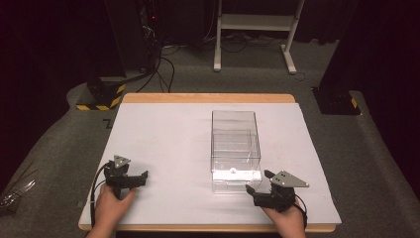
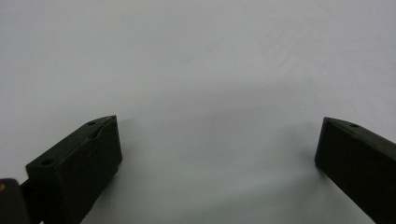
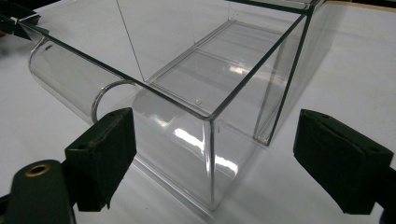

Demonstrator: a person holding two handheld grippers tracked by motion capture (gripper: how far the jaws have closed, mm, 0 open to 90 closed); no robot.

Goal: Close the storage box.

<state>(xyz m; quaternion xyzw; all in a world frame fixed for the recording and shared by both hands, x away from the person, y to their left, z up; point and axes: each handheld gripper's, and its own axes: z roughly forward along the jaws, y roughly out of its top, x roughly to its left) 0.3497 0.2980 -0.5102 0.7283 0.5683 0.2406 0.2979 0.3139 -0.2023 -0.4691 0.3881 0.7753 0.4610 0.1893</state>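
The clear acrylic box [image 1: 236, 148] stands on the white sheet covering the bench [image 1: 163, 144], right of centre, its near end close to the right hand-held gripper [image 1: 255, 191]. In the right gripper view that gripper's jaws stand wide apart, with nothing between them, aimed at the box's near corner [image 3: 210, 116]; they are near it but not touching. The left hand-held gripper [image 1: 141, 177] rests well apart from the box at the near left, its jaws also spread, over bare white sheet [image 2: 196, 70].

As for contents, the box looks empty: the walls and floor are see-through and nothing lies inside. A clear partition seems to divide it, and a rounded clear part [image 3: 70, 84] projects from the near end, perhaps a handle or scoop front; its exact form is hard to tell through the reflections.

The risks, as I judge them, come from the material. Smooth, thin acrylic gives the pads little bite, so a grip on one wall could slip or tip the light box. Closing on the corner rather than a flat wall would likely skid off. Pushing with one gripper alone, with the left one so far away, could slide the box across the sheet instead of holding it.
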